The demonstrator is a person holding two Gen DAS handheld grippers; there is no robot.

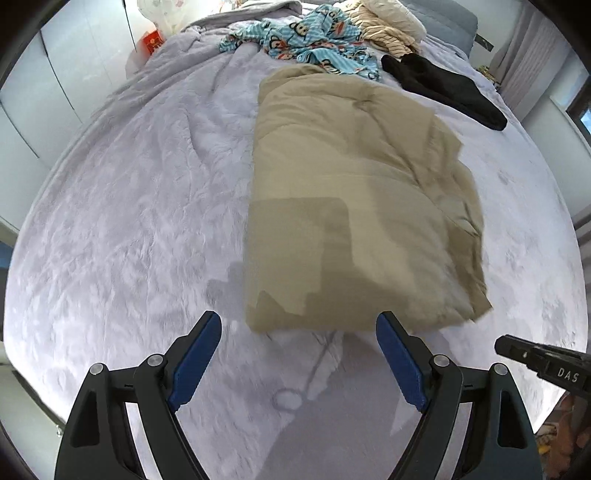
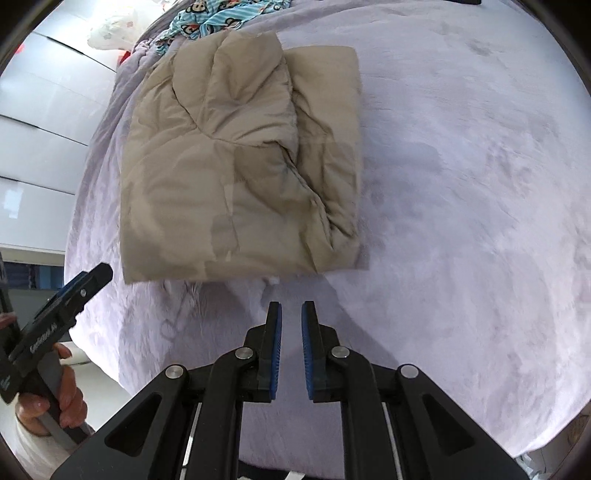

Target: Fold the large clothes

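Note:
A beige padded jacket (image 1: 354, 199) lies folded into a rough rectangle on the lilac bed cover (image 1: 129, 221); it also shows in the right wrist view (image 2: 240, 158). My left gripper (image 1: 299, 325) is open wide and empty, just short of the jacket's near edge. My right gripper (image 2: 291, 314) has its jaws a narrow gap apart and holds nothing, a little short of the jacket's near edge. The right gripper's tip shows in the left wrist view (image 1: 532, 358), and the left gripper shows in the right wrist view (image 2: 62, 302).
A blue monkey-print garment (image 1: 306, 40), a cream striped garment (image 1: 388, 26) and a black garment (image 1: 443, 88) lie at the far end of the bed. White cupboards (image 1: 48, 74) stand on the left. The bed's edge (image 2: 96, 332) runs near my left hand.

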